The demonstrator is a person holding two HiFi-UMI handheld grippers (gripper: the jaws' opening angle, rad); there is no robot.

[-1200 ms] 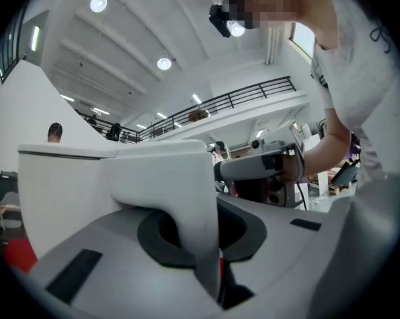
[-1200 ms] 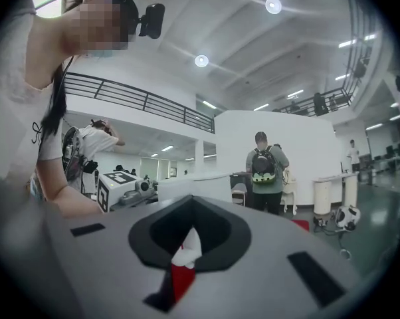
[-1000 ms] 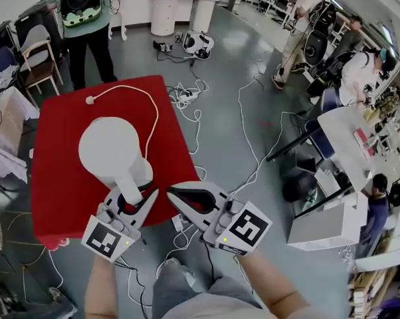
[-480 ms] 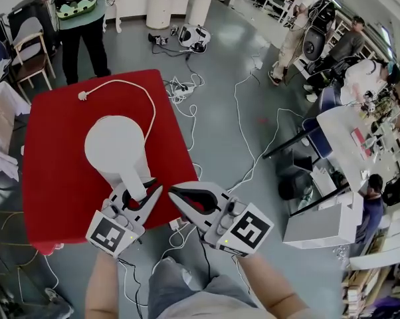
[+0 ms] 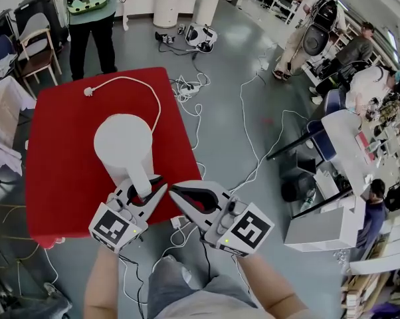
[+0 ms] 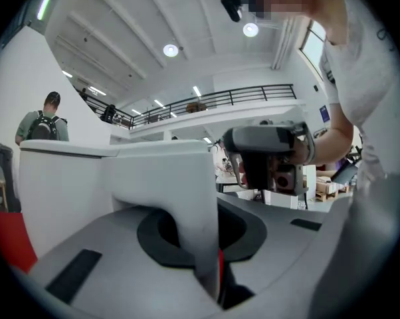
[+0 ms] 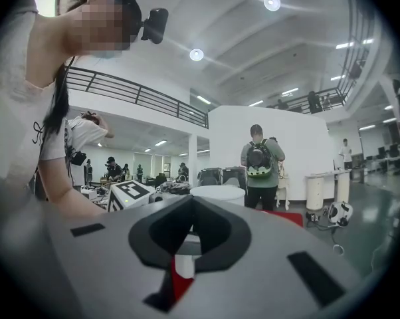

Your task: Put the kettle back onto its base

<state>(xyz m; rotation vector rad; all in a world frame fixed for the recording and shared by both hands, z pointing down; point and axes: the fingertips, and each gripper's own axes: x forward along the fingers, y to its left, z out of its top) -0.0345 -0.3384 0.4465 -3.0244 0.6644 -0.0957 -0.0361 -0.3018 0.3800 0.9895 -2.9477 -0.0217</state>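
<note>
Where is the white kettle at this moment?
In the head view, the white kettle is left of centre over the red table, its handle gripped by the left hand-held gripper.

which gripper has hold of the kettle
The left gripper: its jaws are clamped on the handle of the white kettle. The right gripper beside it is shut with nothing between its jaws.

Left gripper (image 5: 147, 187) is level, fingers (image 6: 80, 251) clamped on the kettle handle (image 6: 187, 191). Right gripper (image 5: 178, 191) sits just beside it, also level, fingers (image 7: 300, 258) closed together with nothing between them, tips angled in toward the left one. Can't tell if the tips touch. Left forearm (image 5: 101, 284) and right forearm (image 5: 276, 294) are bare, reaching forward from the bottom edge.
</note>
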